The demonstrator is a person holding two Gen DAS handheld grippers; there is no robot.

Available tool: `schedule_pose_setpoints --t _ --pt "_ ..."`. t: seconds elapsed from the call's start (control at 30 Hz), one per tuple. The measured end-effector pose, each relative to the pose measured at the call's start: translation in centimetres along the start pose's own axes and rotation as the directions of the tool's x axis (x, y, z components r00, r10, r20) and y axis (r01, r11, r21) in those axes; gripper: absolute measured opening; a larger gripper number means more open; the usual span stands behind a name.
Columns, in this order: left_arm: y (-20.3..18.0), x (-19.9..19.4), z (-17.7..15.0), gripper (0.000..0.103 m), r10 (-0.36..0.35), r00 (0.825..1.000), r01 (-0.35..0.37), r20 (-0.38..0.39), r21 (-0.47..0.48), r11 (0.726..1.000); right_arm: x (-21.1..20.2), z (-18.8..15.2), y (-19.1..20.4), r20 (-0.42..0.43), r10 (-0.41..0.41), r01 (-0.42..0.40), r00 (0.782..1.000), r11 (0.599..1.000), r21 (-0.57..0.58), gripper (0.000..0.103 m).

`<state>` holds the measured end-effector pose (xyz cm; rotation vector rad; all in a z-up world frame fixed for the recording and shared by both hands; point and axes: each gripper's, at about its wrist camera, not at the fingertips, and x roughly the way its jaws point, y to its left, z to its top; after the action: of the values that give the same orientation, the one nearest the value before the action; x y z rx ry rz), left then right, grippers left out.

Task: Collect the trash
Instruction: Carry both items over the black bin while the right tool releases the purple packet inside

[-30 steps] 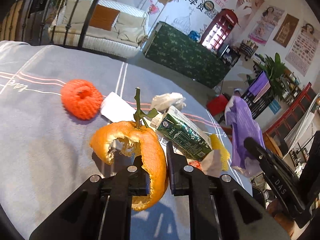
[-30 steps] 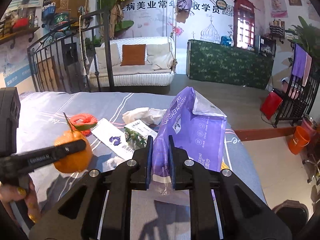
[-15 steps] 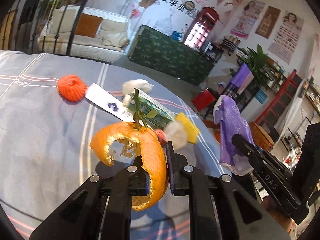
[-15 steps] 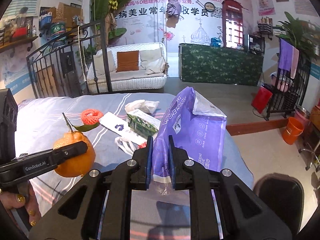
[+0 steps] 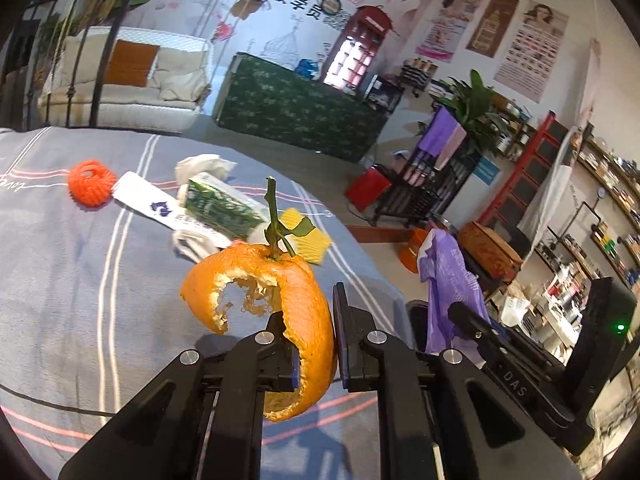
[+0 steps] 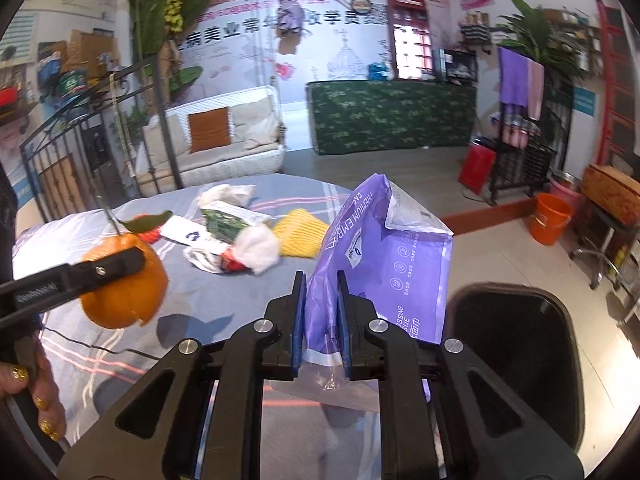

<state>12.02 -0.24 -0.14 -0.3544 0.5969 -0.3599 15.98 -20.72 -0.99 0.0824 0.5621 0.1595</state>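
Your left tool [image 5: 316, 336] is clenched on a hollow orange peel [image 5: 304, 312] with its green stem and leaf on top, and holds it up off the grey striped surface [image 5: 80, 280]. From the right wrist view the same peel [image 6: 128, 280] hangs at the left, above the near part of that surface.

Your right tool [image 6: 320, 320] is clenched on the lower edge of a purple tissue wrapper [image 6: 384, 256], which stands upright between the fingers. Just to the right of it, down on the floor, is a black trash bin [image 6: 516, 344] with its mouth open.

The other trash lies in a cluster on the far part of the surface: an orange foam net [image 5: 90, 183] at the left, a white paper strip [image 5: 148, 206] touching it, a green carton [image 5: 218, 210] on the strip, a crumpled white tissue [image 5: 202, 166] behind the carton, and a yellow foam net [image 5: 308, 238] at the right.
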Motion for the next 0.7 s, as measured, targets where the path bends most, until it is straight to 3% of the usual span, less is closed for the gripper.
schedule_pose_setpoints --t 0.33,0.63,0.7 --pt "-3.6 1.1 -1.3 0.013 -0.082 0.996 0.084 -0.038 0.060 0.995 -0.6 -2.5 -6.2 -0.060 -0.146 0.150 0.987 0.985 0.079 0.015" --pt "-7.5 2.5 -2.3 0.013 -0.150 0.985 0.162 -0.090 0.143 0.976 2.8 -6.9 -12.1 -0.227 -0.225 0.270 0.948 0.943 0.194 0.015" --pt "-8.4 2.9 -2.6 0.013 -0.164 0.981 0.180 -0.106 0.165 0.970 3.6 -7.9 -13.1 -0.268 -0.233 0.295 0.935 0.930 0.218 0.019"
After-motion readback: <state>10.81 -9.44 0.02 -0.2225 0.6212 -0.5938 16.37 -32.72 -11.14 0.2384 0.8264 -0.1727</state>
